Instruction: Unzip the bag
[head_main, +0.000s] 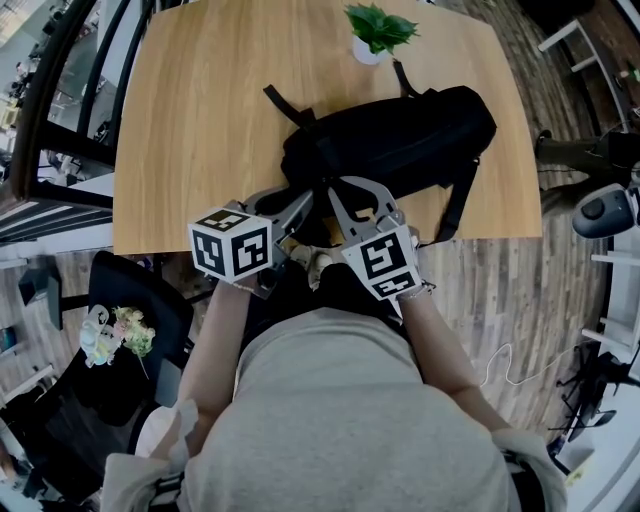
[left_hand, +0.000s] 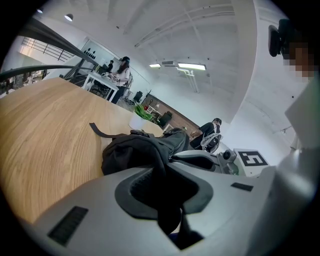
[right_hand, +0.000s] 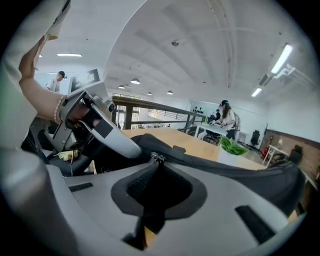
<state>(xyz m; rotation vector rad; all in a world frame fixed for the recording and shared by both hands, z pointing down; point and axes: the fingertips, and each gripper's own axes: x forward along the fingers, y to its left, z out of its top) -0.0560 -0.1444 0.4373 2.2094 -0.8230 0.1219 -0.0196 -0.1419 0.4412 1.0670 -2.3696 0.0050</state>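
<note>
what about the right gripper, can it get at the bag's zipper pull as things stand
Probably yes: the zipper pull looks pinched at the right gripper's jaw tips, nothing in the way.

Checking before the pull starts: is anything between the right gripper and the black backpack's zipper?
Nothing visible. The right gripper has the zipper pull of the black backpack between its jaws. The left gripper pinches the backpack's fabric nearby. The small potted plant stands on the wooden table beyond the backpack.
</note>
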